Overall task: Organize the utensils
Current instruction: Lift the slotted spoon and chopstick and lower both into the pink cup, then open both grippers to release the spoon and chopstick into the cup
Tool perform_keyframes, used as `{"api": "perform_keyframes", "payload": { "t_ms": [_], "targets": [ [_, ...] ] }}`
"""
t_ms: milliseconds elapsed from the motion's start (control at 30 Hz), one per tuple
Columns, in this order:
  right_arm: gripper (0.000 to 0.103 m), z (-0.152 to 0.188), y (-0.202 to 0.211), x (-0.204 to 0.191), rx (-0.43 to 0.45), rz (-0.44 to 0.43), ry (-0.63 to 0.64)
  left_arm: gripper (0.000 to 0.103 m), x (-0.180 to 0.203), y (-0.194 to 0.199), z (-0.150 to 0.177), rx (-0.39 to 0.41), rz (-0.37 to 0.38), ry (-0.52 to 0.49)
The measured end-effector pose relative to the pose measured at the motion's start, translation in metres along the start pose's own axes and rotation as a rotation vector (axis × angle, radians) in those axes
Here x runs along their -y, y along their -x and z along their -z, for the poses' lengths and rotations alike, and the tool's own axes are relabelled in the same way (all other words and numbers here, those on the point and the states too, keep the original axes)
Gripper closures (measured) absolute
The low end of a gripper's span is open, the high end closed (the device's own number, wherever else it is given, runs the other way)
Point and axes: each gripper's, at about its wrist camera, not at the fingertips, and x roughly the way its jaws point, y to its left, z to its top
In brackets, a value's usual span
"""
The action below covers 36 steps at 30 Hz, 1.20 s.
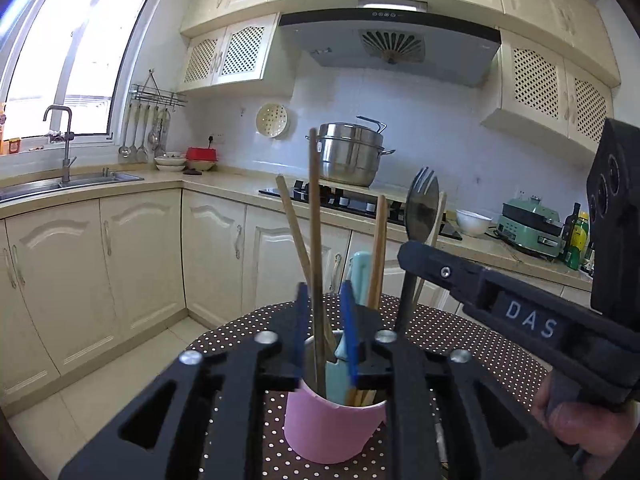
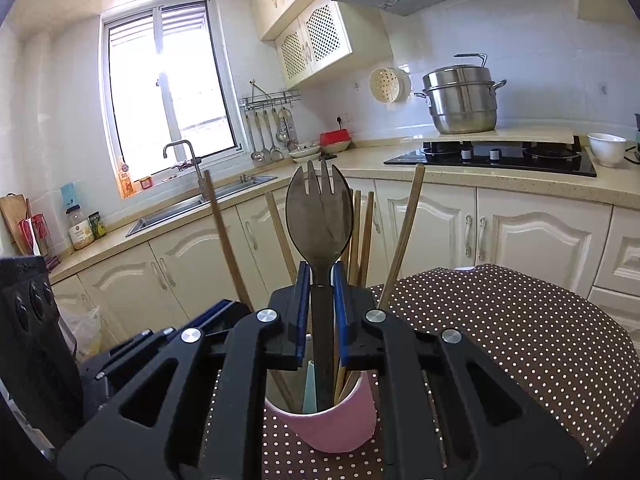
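Observation:
A pink cup [image 1: 334,426] stands on the polka-dot table [image 1: 480,364] and holds several wooden chopsticks [image 1: 315,216], a light blue utensil [image 1: 360,276] and a black spork [image 1: 421,206]. My left gripper [image 1: 325,344] sits over the cup's rim, its blue pads around one chopstick with a small gap. My right gripper [image 2: 321,312] is closed on the spork's handle [image 2: 322,320], spork head [image 2: 319,216] upright, its lower end inside the cup [image 2: 326,426]. The right gripper also shows in the left wrist view [image 1: 424,260].
The table [image 2: 520,340] stands in a kitchen. Cream cabinets [image 1: 140,260] and a counter with a sink [image 1: 68,182], a black stove [image 2: 492,158] and a steel pot [image 1: 348,156] lie behind. A white bowl [image 2: 606,148] sits by the stove.

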Motion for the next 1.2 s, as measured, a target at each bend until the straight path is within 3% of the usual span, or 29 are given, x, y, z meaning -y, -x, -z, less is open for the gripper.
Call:
{"api": "perform_keyframes", "payload": {
  "t_ms": [33,333,467,600,733,1200],
  "targets": [
    [0.091,0.001,0.0,0.001,-0.004,0.0,-0.003,0.062,-0.001,0.003,0.0,0.008,-0.002,0.008],
    [0.09,0.011,-0.002,0.005,-0.037,-0.002,-0.005,0.048,-0.013,0.017,-0.002,0.006,-0.002,0.058],
    [0.091,0.013,-0.001,0.004,-0.044,-0.003,-0.005,0.046,-0.025,0.024,-0.002,0.008,-0.025,0.098],
    [0.091,0.016,0.0,0.004,-0.05,-0.004,0.0,0.046,-0.03,0.024,-0.001,-0.019,-0.132,0.08],
    [0.091,0.019,0.0,0.001,-0.061,-0.006,0.0,0.046,-0.034,0.022,0.002,-0.046,-0.184,0.079],
    [0.09,0.057,-0.02,-0.009,-0.183,0.005,0.021,0.046,-0.036,0.021,0.011,-0.101,-0.215,0.069]
  ]
}}
